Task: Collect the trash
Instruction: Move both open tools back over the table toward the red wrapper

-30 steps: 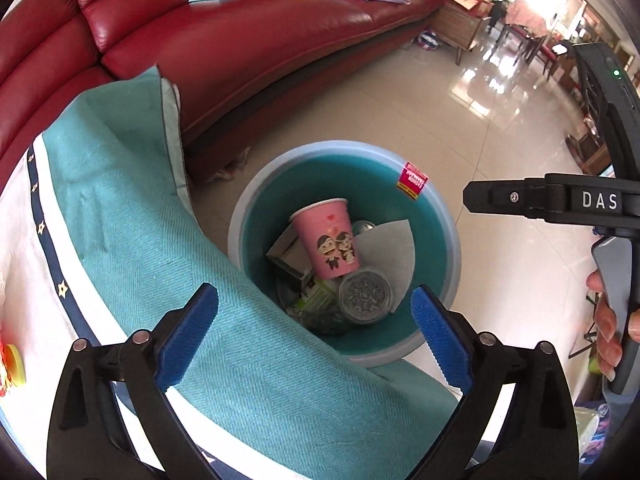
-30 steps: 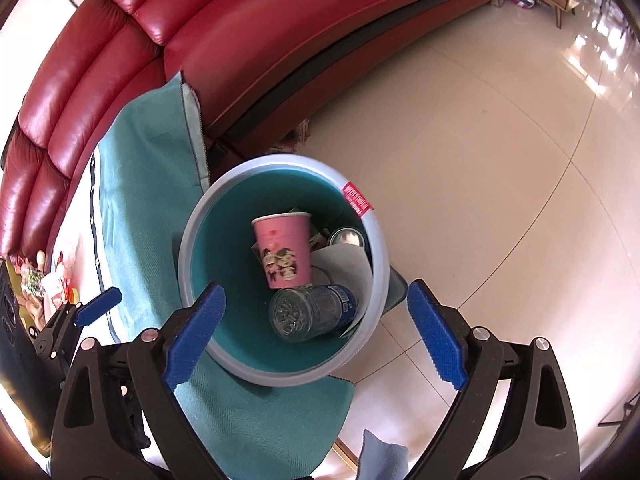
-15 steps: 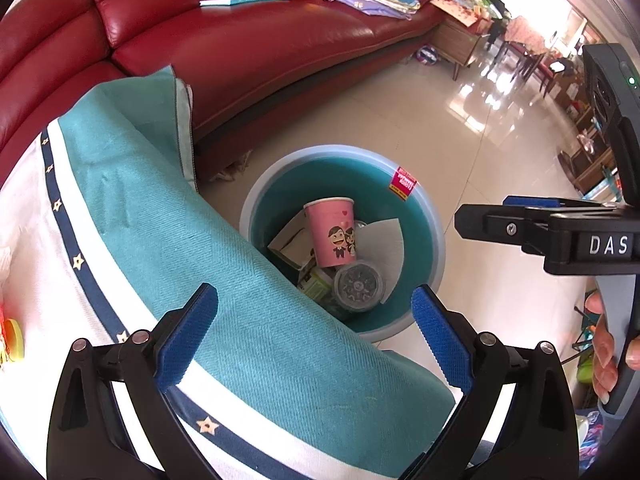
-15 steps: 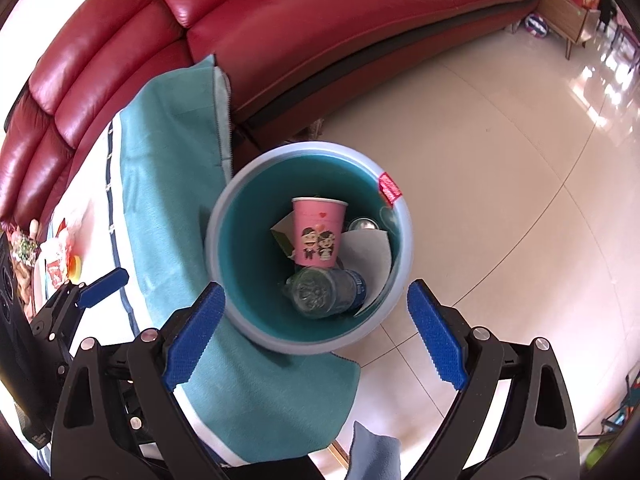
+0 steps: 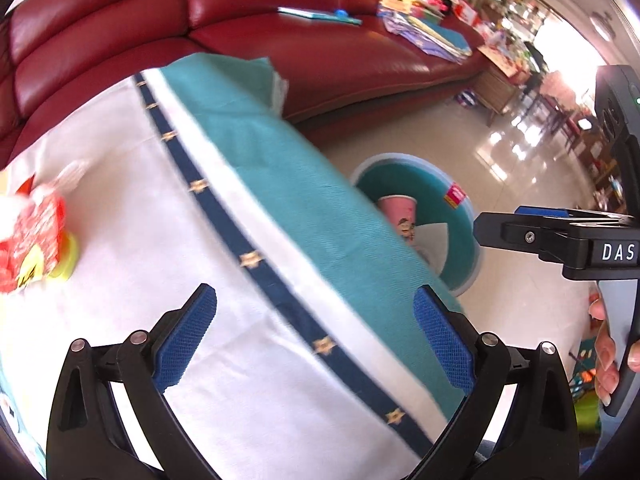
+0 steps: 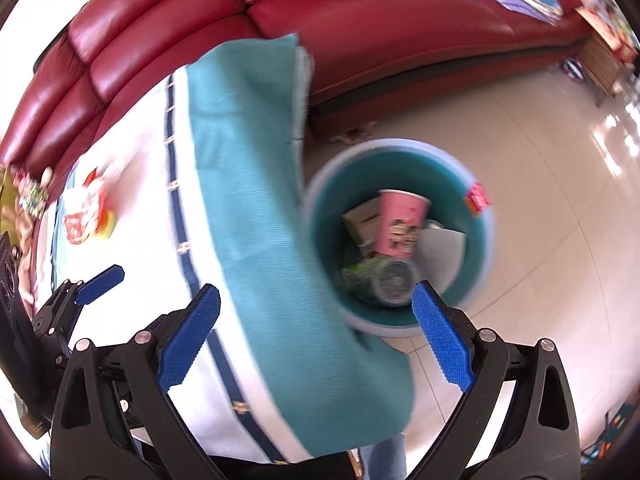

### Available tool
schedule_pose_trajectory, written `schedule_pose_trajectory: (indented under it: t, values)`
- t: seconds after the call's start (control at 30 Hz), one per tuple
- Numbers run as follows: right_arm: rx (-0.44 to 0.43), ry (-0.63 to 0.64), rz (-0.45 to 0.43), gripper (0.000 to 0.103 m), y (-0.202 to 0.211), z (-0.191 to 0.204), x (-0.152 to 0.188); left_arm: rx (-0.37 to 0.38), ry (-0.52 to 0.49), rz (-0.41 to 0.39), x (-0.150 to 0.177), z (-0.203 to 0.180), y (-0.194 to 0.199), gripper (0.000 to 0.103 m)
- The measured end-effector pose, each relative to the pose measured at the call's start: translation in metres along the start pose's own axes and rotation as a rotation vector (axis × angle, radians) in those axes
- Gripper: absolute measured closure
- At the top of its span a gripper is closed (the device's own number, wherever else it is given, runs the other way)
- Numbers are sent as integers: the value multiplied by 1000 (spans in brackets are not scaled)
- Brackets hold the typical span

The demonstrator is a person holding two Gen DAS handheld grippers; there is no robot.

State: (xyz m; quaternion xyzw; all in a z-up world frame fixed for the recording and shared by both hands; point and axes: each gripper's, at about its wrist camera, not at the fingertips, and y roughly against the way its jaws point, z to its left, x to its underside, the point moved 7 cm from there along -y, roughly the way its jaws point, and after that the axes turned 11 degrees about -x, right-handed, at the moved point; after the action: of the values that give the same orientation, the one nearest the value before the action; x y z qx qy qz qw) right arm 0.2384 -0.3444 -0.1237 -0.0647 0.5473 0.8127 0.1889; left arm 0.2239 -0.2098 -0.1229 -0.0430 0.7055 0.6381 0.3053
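Observation:
A teal trash bin [image 6: 480,240] stands on the floor beside the table; it also shows in the left wrist view [image 5: 464,224]. Inside lie a pink paper cup [image 6: 400,220], a clear plastic bottle [image 6: 394,280], grey paper and packaging. A red snack wrapper [image 5: 32,240] lies on the tablecloth at the left, also in the right wrist view [image 6: 82,220]. My left gripper [image 5: 314,340] is open and empty above the tablecloth. My right gripper [image 6: 316,340] is open and empty over the table edge, near the bin.
A white and teal tablecloth [image 5: 200,260] covers the table. A red leather sofa [image 5: 280,48] runs along the back with a book and papers on it. The tiled floor [image 6: 540,140] spreads to the right. Wooden furniture stands at the far right.
Both grippers have swung left, away from the bin and over the table. The red wrapper has come into view. The bin now sits to the right in both views.

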Motion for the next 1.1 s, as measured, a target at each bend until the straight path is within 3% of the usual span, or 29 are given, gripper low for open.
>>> schedule_pose_trajectory:
  t: [0.67,1.1]
  values:
    - [-42,235,172,10,-110,184,-19,-160,328,-2,84,235,28,4]
    - [-82,338,239,10,-201,279,-50,-201,421,7,81,323,7,4]
